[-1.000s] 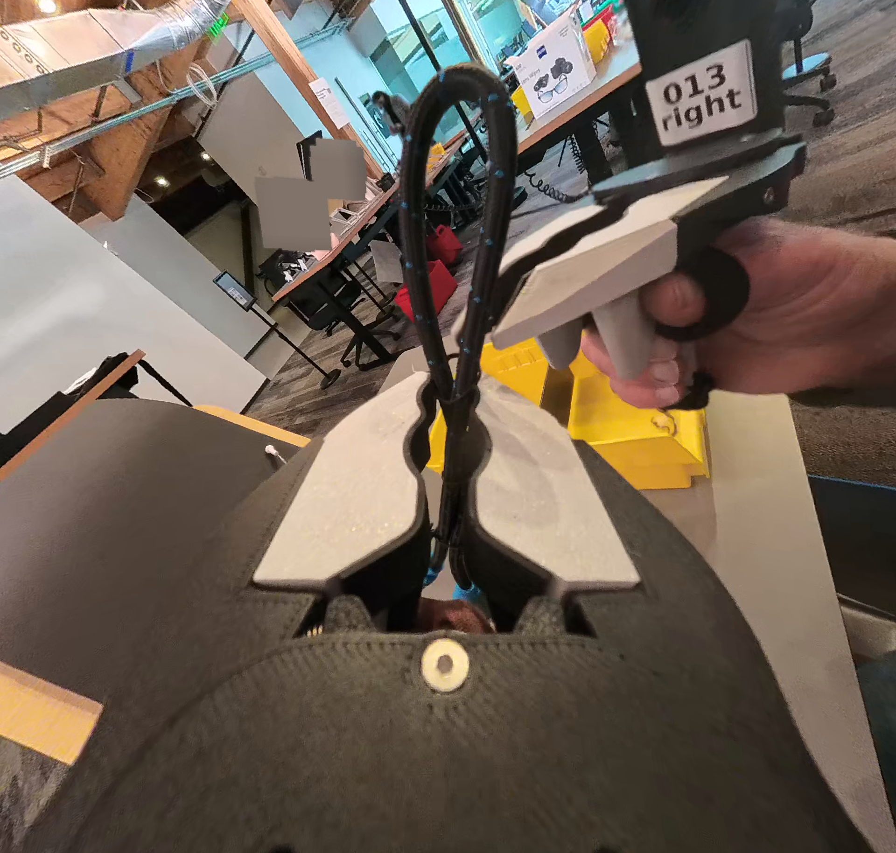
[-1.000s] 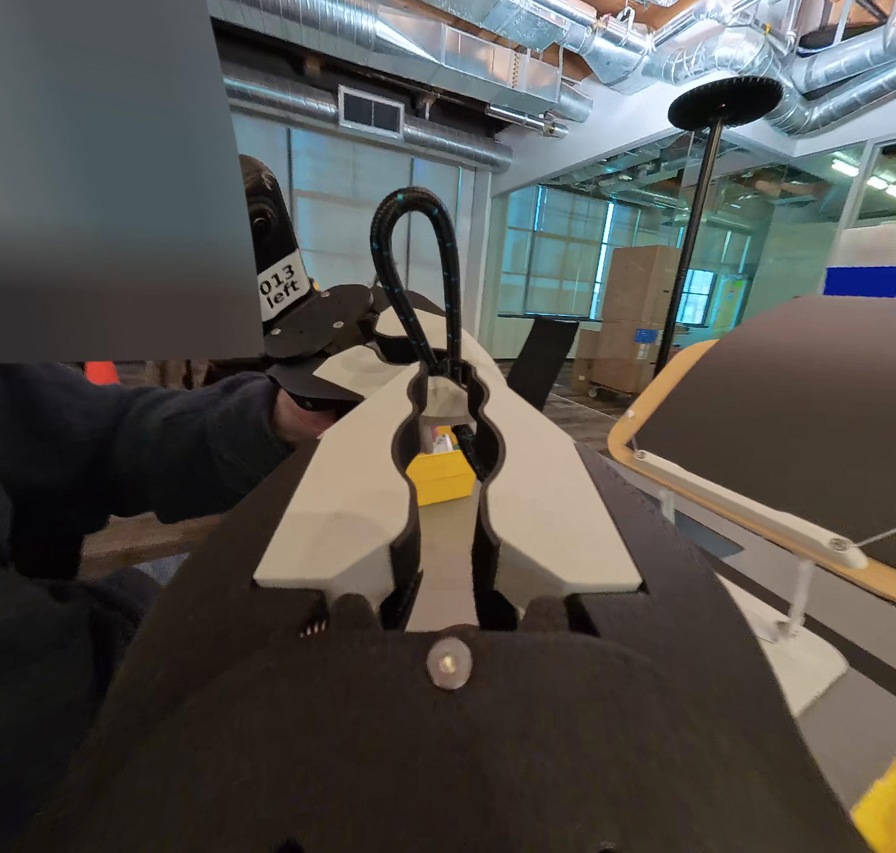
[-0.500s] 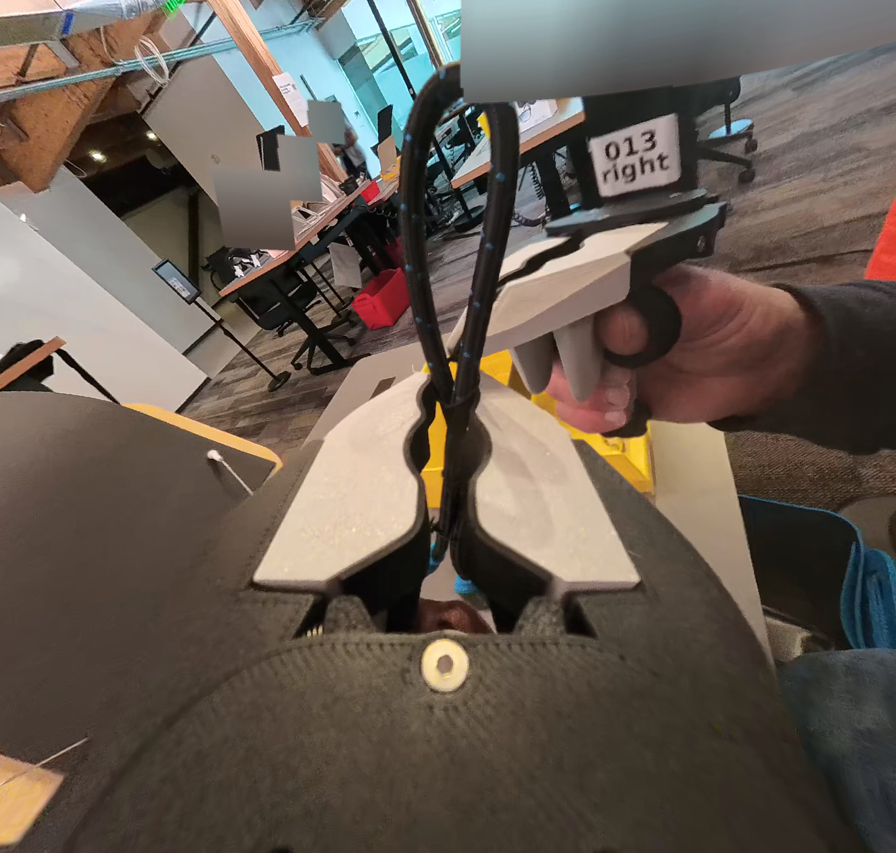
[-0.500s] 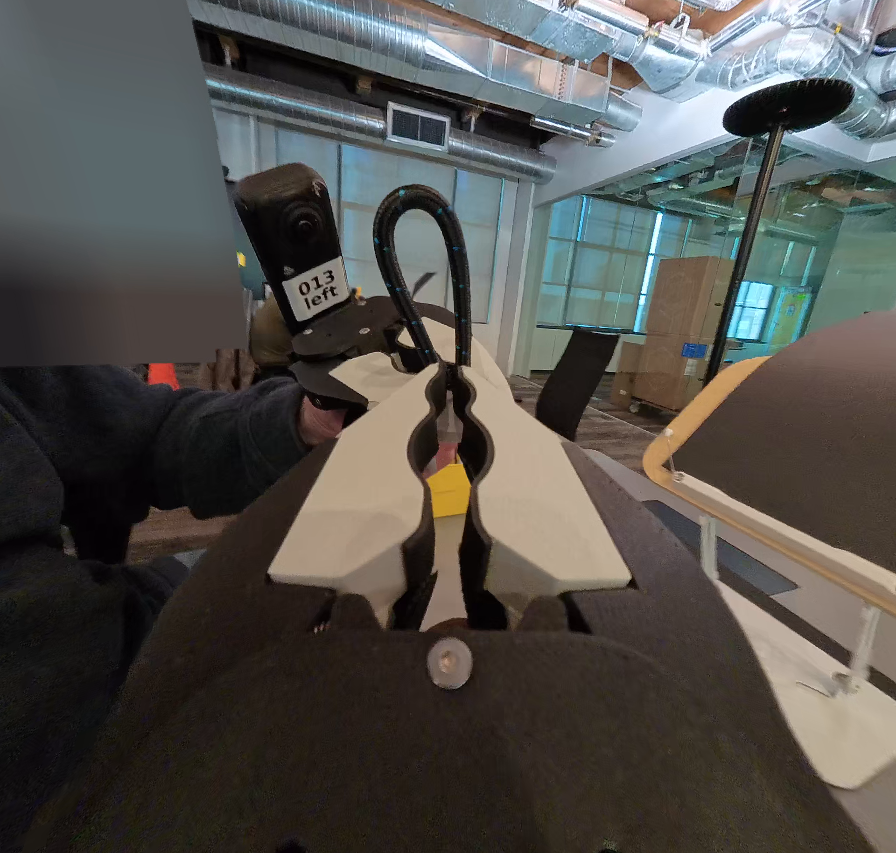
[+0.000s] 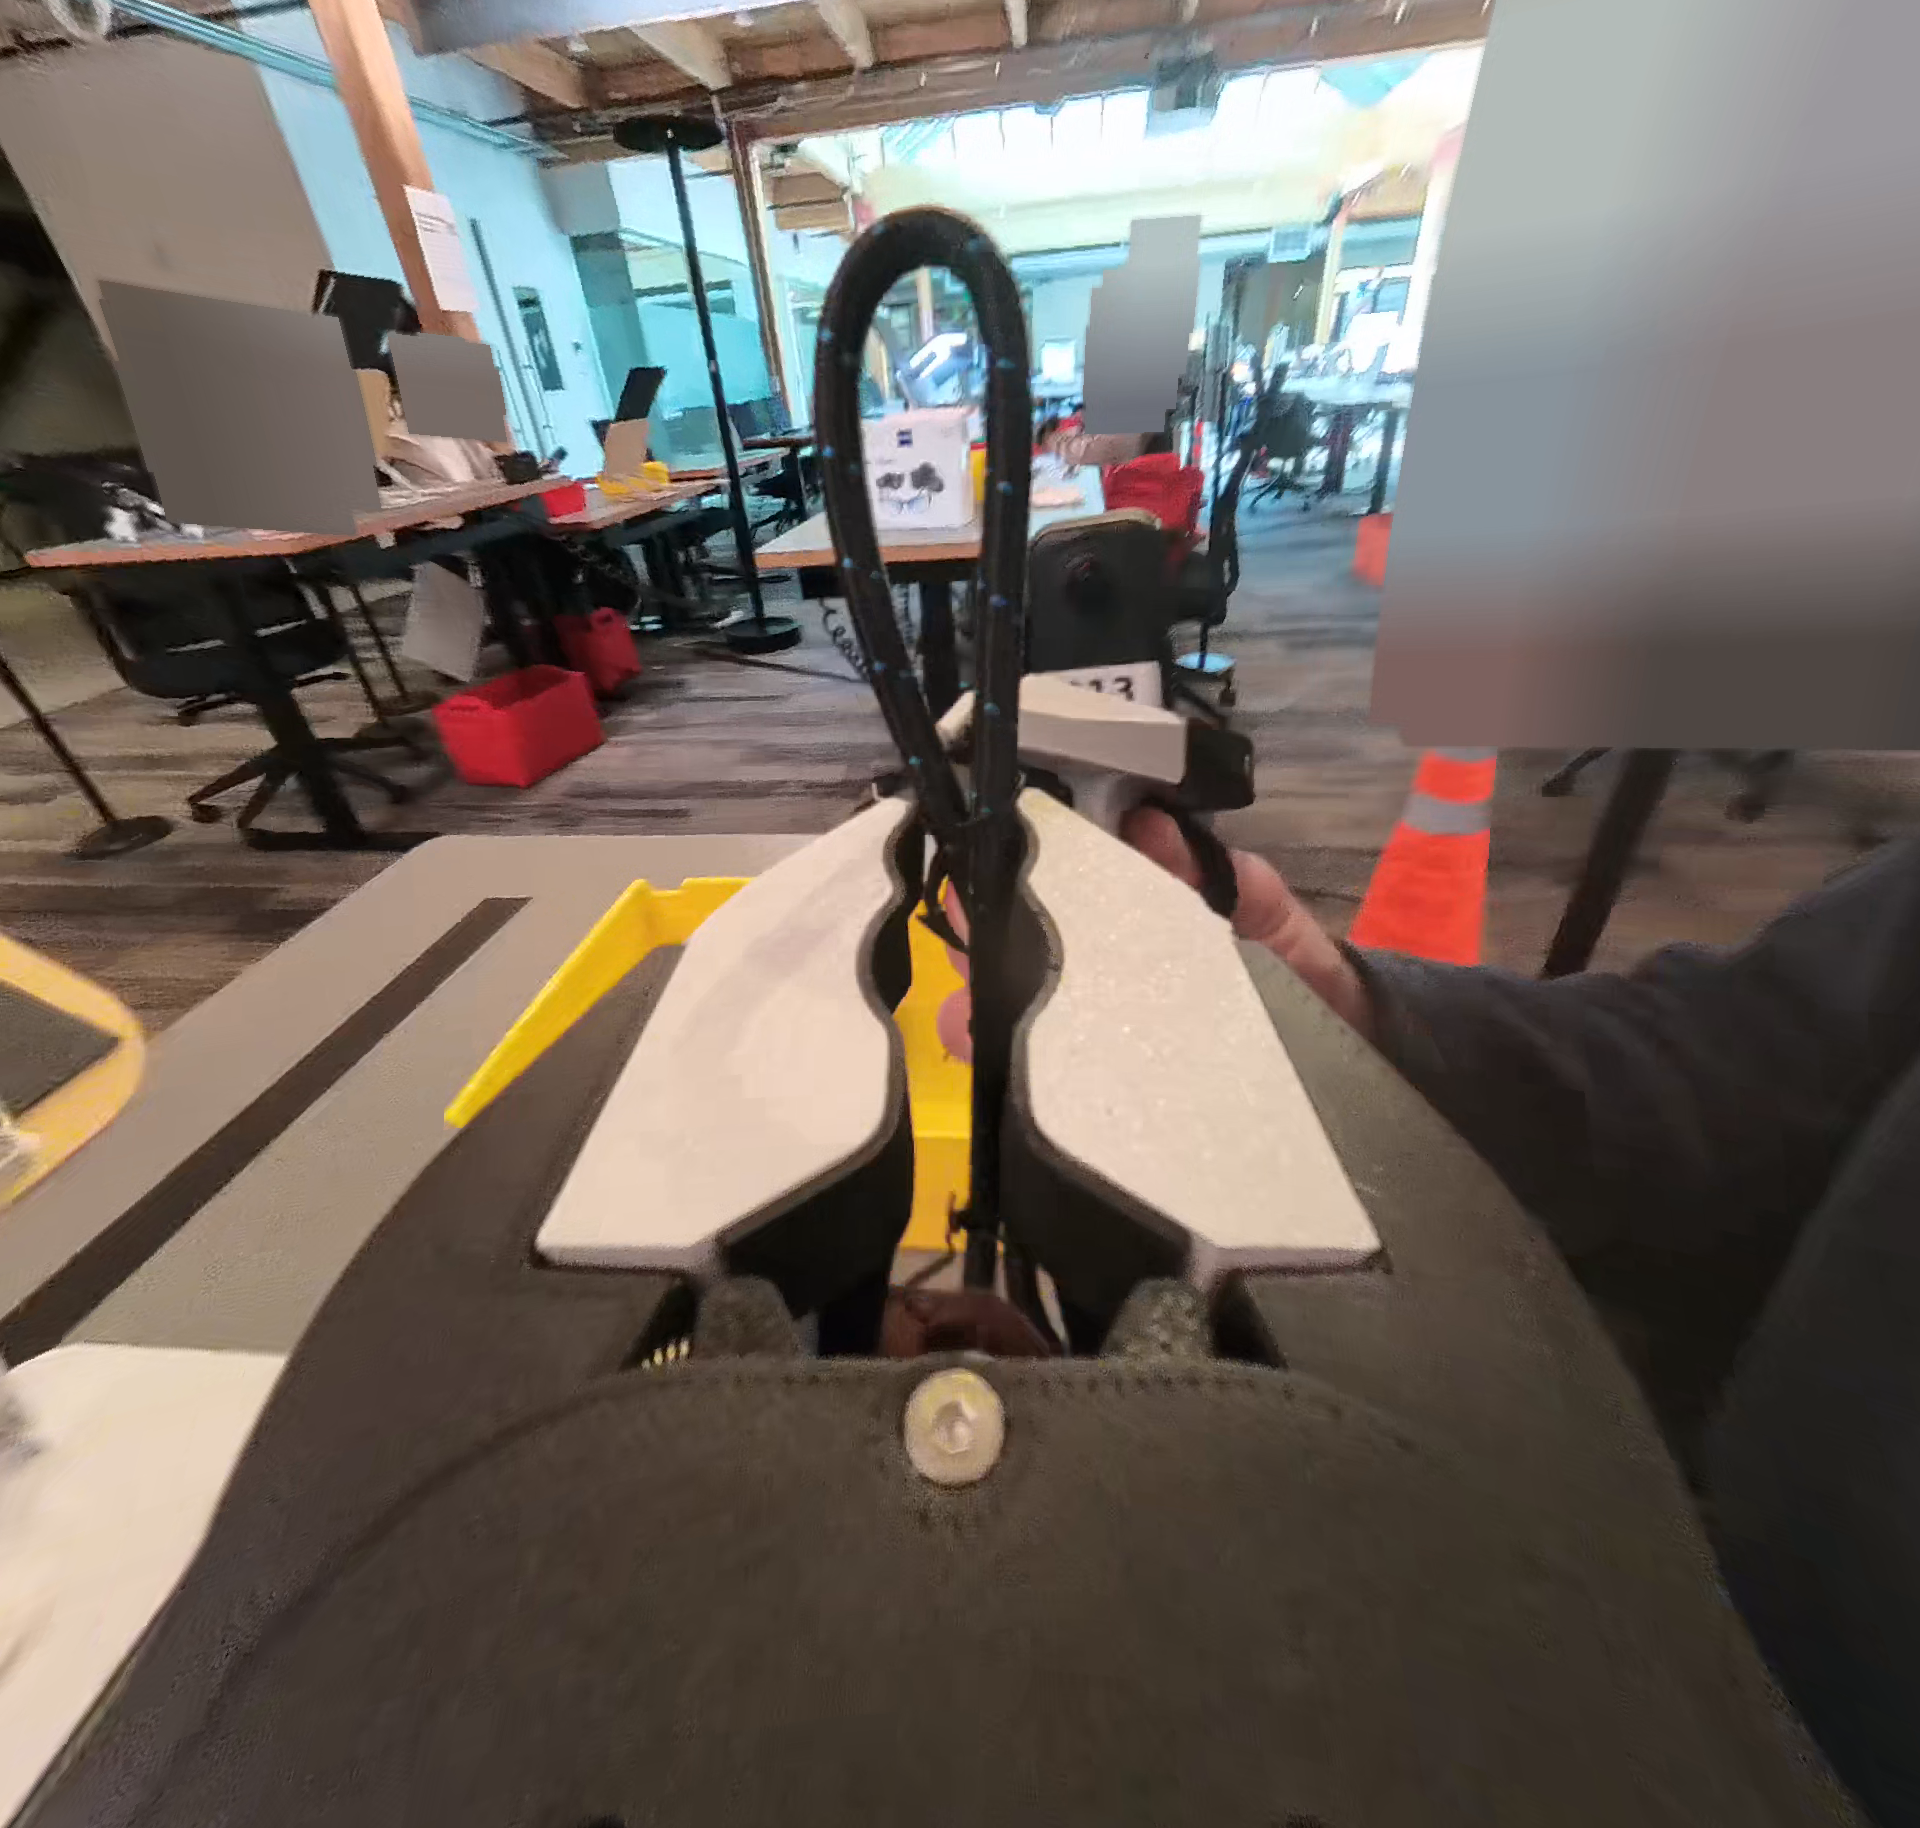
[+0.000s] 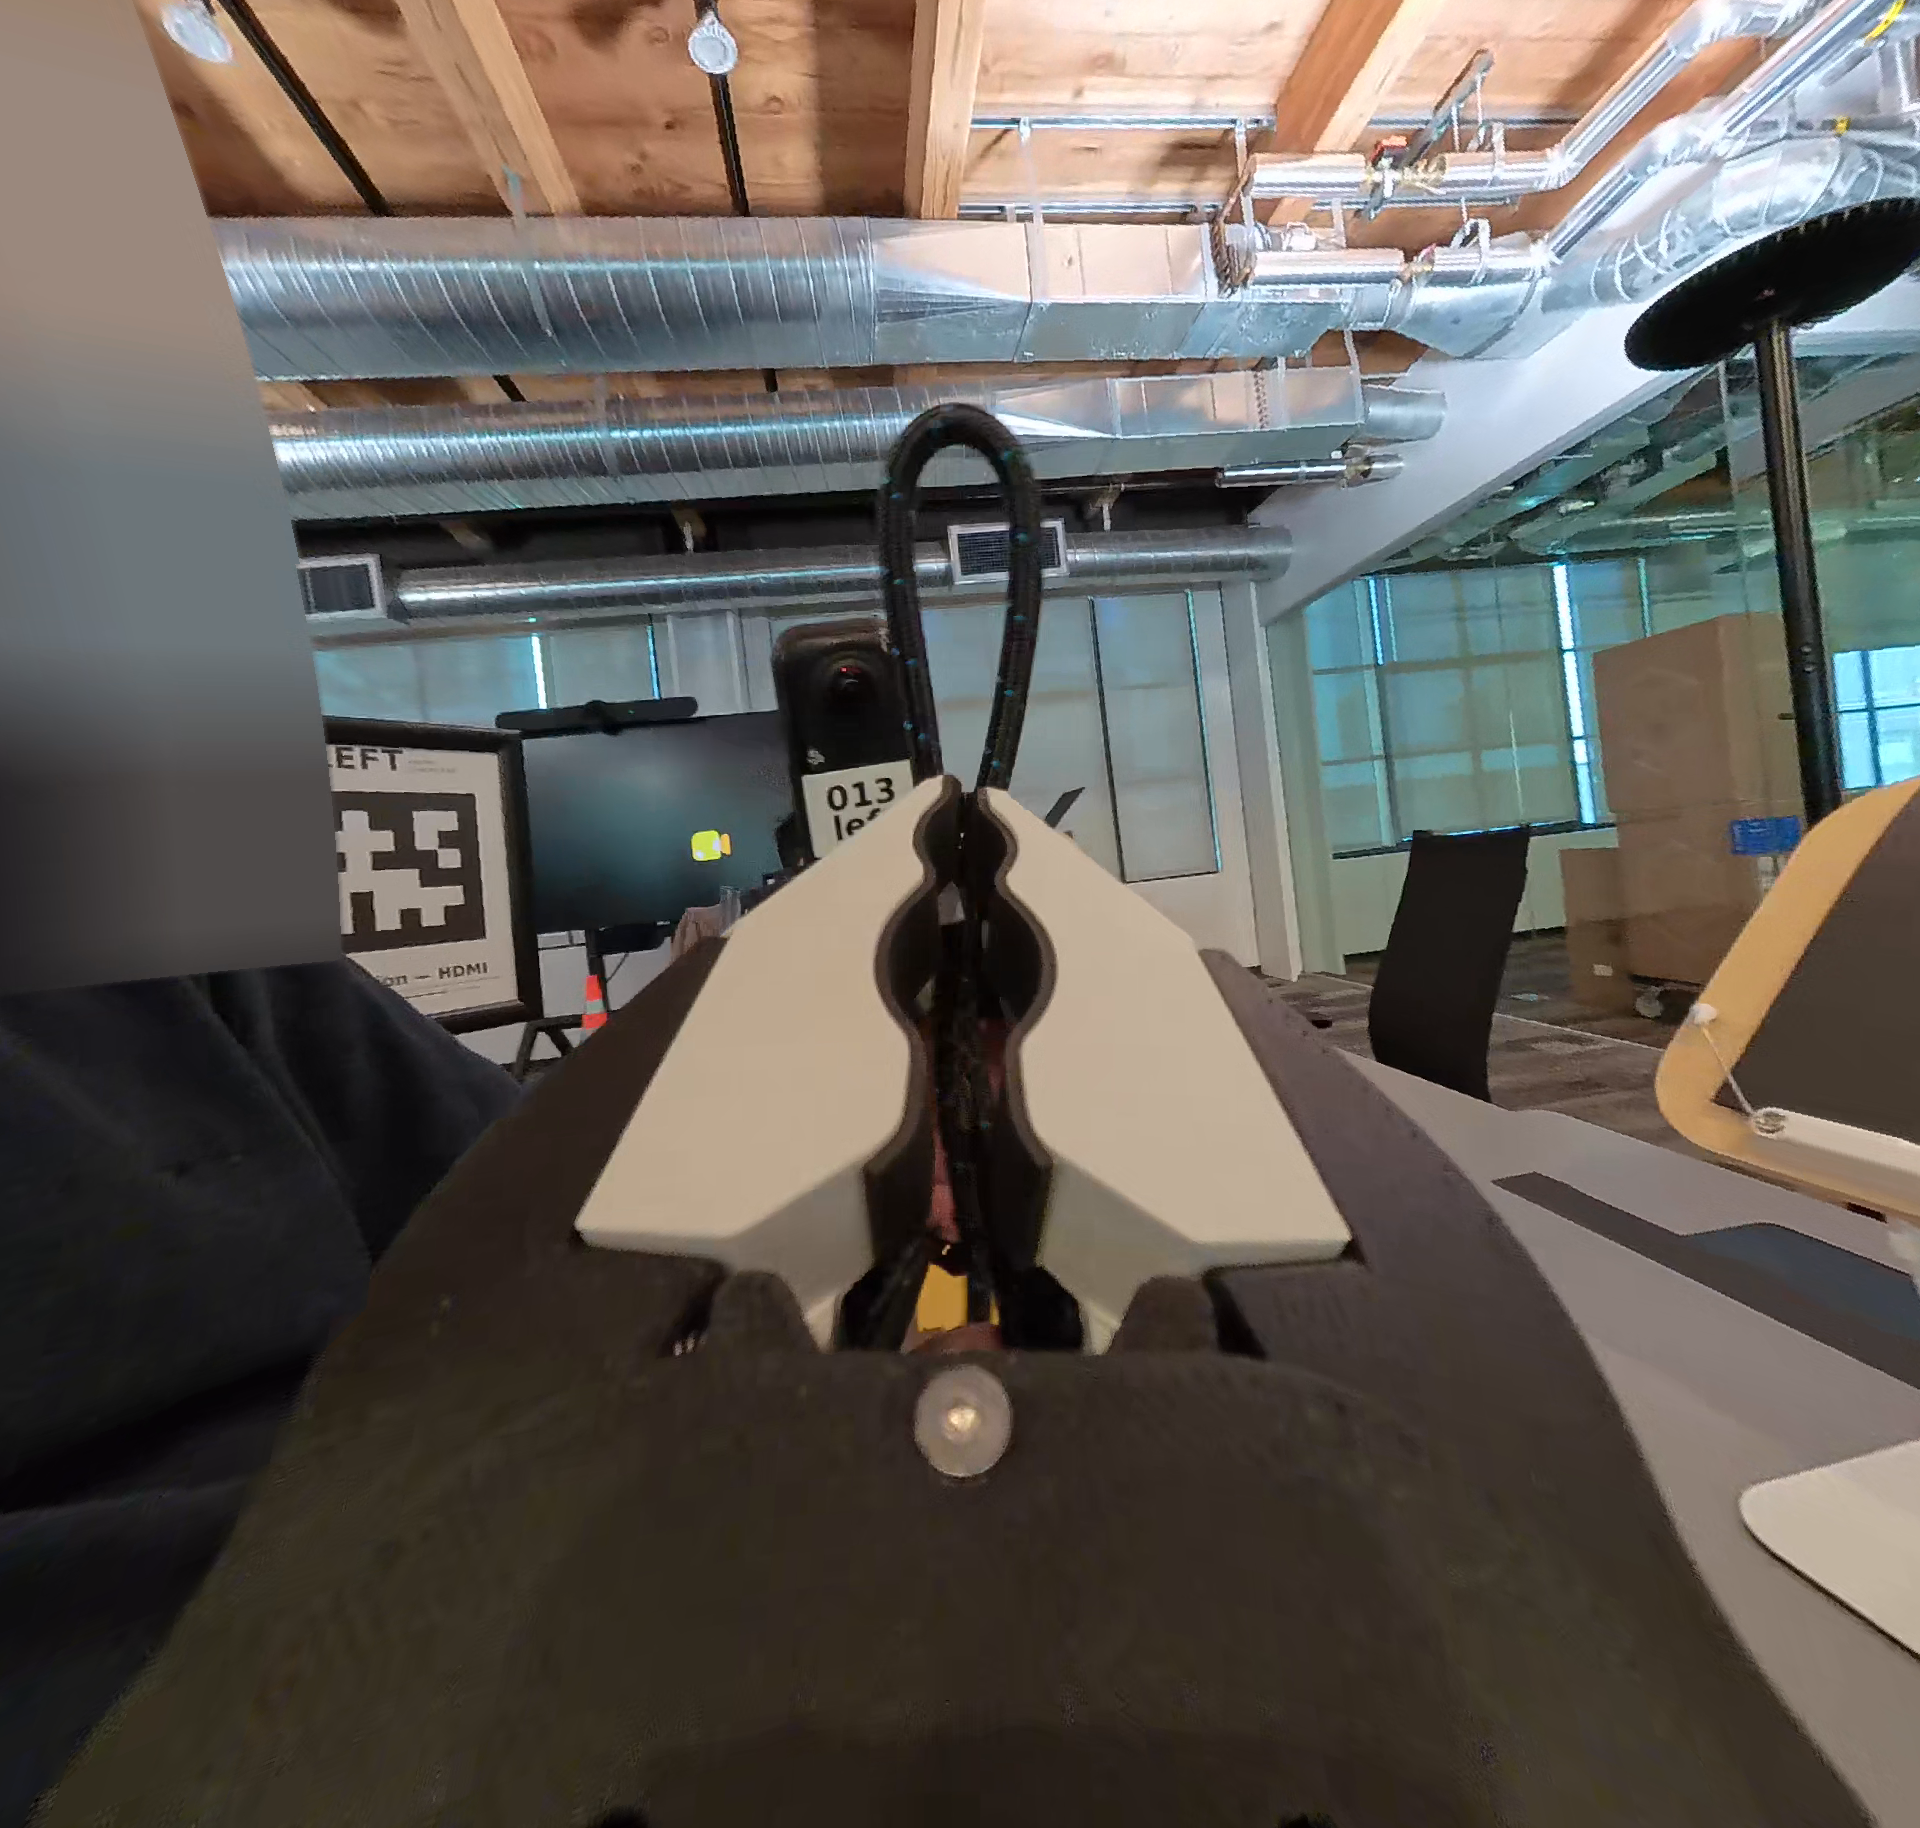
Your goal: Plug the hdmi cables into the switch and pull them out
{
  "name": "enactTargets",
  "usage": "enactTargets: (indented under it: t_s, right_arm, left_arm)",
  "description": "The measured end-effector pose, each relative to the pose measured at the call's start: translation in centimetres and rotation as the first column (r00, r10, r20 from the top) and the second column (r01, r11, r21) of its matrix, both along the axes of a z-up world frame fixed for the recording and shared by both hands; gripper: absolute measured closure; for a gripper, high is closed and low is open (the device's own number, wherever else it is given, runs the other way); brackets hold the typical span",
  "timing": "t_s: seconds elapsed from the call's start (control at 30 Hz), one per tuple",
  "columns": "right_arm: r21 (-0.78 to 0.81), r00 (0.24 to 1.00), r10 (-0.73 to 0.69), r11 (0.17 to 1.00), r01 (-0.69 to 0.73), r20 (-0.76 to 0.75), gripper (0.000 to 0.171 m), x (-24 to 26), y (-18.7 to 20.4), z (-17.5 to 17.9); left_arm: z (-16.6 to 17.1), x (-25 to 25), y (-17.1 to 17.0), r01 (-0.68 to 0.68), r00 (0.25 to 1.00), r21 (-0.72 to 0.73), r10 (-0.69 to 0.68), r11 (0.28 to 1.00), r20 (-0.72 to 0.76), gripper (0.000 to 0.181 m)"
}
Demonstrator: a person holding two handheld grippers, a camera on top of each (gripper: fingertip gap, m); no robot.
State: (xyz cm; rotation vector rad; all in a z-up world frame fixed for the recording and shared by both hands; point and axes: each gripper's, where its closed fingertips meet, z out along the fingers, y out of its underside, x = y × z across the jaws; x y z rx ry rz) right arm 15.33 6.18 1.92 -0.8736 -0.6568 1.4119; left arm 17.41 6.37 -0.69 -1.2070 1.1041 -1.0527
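My left hand-held gripper [image 5: 961,848] and right hand-held gripper [image 6: 964,802] face each other above the worktop [image 5: 343,957], each closed on the same folded cable [image 5: 925,490], whose loop stands upright above both pairs of tips. In my left wrist view, the right hand-held gripper [image 5: 1091,739] sits just behind my fingers [image 5: 769,1030], to the right of the loop, held by a hand [image 5: 1247,905]. A bin [image 5: 582,999] lies on the worktop below and left of the fingers. A cone [image 5: 1429,864] stands on the floor beyond, to the right; a crate [image 5: 520,724] on the floor to the left, before the desks [image 5: 312,542].
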Motion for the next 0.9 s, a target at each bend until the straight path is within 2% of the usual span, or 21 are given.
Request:
enactTargets:
  t_s: [0.13,0.57,0.7,0.73,0.83,0.9]
  right_arm:
    - [-0.016,1.0,0.031,0.999,-0.031,-0.001,0.171,-0.1,0.1,-0.3]
    - [-0.043,0.993,0.114,0.992,-0.115,-0.028,0.171,-0.2,-0.1,-0.8]
    - [-0.027,0.999,0.021,0.999,-0.02,0.036,0.169,0.3,0.6,-1.0]
    - [-0.009,0.997,-0.018,1.0,0.019,0.081,0.16,0.4,0.6,-1.1]
    - [0.109,0.951,-0.179,0.982,0.156,0.253,0.15,0.4,0.7,-1.7]
    - [0.173,0.908,-0.269,0.96,0.223,0.323,0.148,0.6,0.8,-1.7]
  left_arm:
    - [0.5,-0.8,-0.1,0.045,0.995,-0.043,-0.041,0.998,0.094,0.167]
    - [0.4,-0.9,-0.2,0.059,0.997,0.005,-0.059,0.998,0.059,0.166]
    - [-0.2,-0.7,0.7,-0.043,0.999,0.076,0.045,0.996,-0.022,0.172]
    - [-0.3,-0.8,1.2,-0.09,0.994,0.114,0.096,0.989,-0.045,0.173]
    - [-0.6,-0.7,1.6,-0.151,0.977,0.239,0.182,0.959,-0.114,0.173]
    - [-0.4,-0.8,1.6,-0.162,0.972,0.269,0.2,0.949,-0.122,0.173]
